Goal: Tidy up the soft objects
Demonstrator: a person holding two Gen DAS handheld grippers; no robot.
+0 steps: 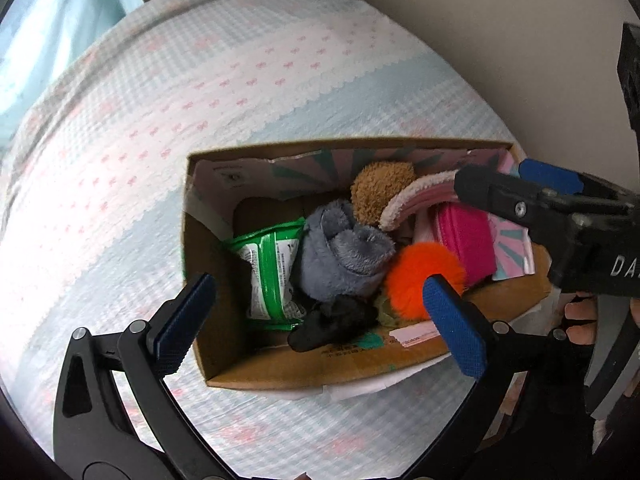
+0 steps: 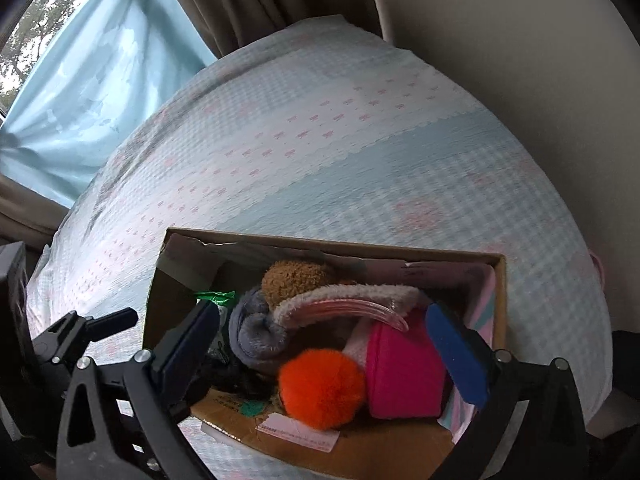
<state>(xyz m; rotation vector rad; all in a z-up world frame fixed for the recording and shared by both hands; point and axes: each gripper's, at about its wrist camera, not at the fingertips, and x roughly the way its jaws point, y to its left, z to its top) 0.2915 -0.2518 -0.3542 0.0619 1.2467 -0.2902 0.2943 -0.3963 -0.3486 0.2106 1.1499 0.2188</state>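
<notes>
A cardboard box (image 1: 256, 372) sits on the bed and holds soft things: an orange pom-pom (image 1: 420, 276), a grey plush (image 1: 344, 256), a brown plush (image 1: 380, 192), a pink pouch (image 1: 464, 240), a pink-and-white headband (image 1: 416, 196), a black item (image 1: 332, 324) and a green wipes pack (image 1: 272, 268). My left gripper (image 1: 316, 316) is open and empty above the box's near side. My right gripper (image 2: 336, 348) is open and empty over the box (image 2: 360, 456), above the orange pom-pom (image 2: 320, 388) and pink pouch (image 2: 404, 376); it also shows in the left wrist view (image 1: 520, 184).
The bed has a light blue and white blanket (image 1: 200, 92) with pink bows. A beige wall (image 1: 500, 32) runs along the right. A blue curtain (image 2: 92, 64) and brown drapes (image 2: 248, 4) hang behind the bed.
</notes>
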